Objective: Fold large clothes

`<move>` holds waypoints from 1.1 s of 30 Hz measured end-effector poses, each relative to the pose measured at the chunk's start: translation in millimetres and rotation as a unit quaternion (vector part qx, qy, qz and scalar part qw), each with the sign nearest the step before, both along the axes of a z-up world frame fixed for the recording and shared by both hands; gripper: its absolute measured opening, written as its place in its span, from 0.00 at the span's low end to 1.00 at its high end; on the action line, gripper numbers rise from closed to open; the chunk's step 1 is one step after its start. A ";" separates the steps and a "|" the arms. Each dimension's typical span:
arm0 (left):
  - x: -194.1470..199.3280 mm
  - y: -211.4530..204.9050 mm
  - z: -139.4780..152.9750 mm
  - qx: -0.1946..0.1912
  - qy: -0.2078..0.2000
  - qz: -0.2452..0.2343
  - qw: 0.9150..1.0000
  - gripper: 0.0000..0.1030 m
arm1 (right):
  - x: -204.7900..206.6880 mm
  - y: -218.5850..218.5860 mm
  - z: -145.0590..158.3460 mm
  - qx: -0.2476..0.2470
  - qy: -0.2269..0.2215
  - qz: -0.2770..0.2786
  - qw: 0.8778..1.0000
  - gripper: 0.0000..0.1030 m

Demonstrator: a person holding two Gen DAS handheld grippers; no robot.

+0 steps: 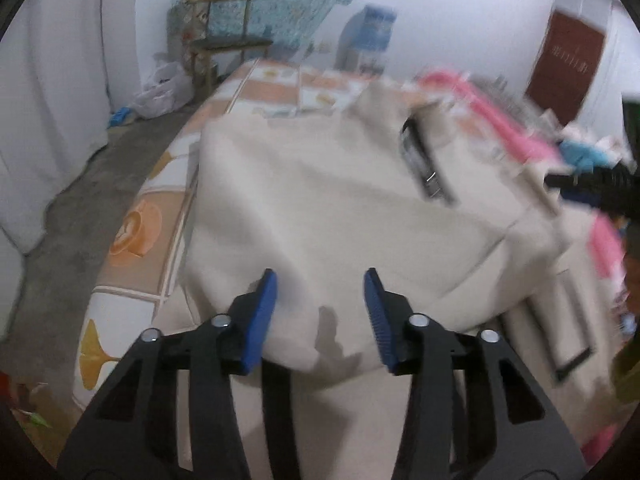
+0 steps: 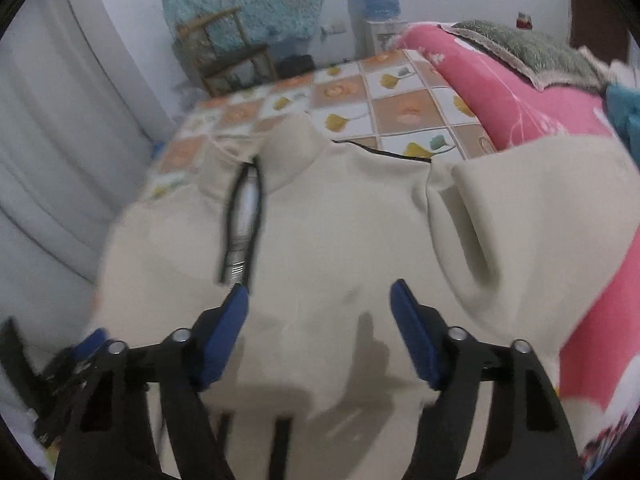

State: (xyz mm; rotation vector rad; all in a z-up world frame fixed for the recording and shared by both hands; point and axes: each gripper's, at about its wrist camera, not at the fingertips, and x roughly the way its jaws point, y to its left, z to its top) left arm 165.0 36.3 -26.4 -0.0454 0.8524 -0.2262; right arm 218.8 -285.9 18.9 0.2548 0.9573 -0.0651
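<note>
1. Clearly, the left wrist view shows the left claw spread, its blue pads apart with nothing pinched — only the cream garment lies beneath them. The garment sits on the bed, partly folded, with a thick doubled edge just ahead of the pads. To do this step well, I judge the claw should take that doubled edge through both layers, close to a corner, so the fold carries over as one sheet.

2. Same view, pose: the left claw tilts downward over the near part of the garment, fingers pointing toward the zip collar. A dark piece of the other tool shows at the right edge, blurred.

3. From the right wrist view, the right claw is also spread, its jaws holding nothing, above the chest of the garment just below the zip. A sleeve bulges to the right against the pink quilt. A good fold here likely needs that sleeve flattened inward first.

4. Pose: the right claw slants down at the cloth, and the left claw shows low on the left — blurred.
</note>
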 end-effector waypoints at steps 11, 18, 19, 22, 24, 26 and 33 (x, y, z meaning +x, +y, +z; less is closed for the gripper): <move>-51.6 -0.9 -7.9 0.058 0.009 -0.071 0.996 0.40 | -63.0 7.8 -30.9 -0.058 0.061 0.032 0.996 0.46; -69.9 14.4 -5.2 0.006 0.022 -0.074 0.997 0.40 | -131.5 -7.6 -19.4 -0.010 0.060 0.009 0.998 0.48; -71.5 16.8 -3.9 -0.001 0.021 -0.068 0.997 0.41 | -138.1 -15.7 -16.2 0.011 0.054 -0.003 0.998 0.50; -72.4 19.3 -5.4 -0.004 0.020 -0.054 0.998 0.41 | -145.3 -40.8 -14.0 0.087 0.034 -0.037 0.995 0.58; -71.7 19.5 -8.8 0.006 0.023 -0.045 0.999 0.41 | -141.9 -55.5 -21.4 0.152 0.037 -0.055 0.986 0.58; -71.3 19.6 -10.7 0.014 0.021 -0.037 0.999 0.41 | -133.8 -64.9 -33.3 0.208 0.036 -0.054 0.976 0.58; -72.9 33.1 -14.4 0.017 0.009 -0.001 1.000 0.41 | -104.8 -52.7 -62.2 0.198 0.070 -0.044 0.977 0.53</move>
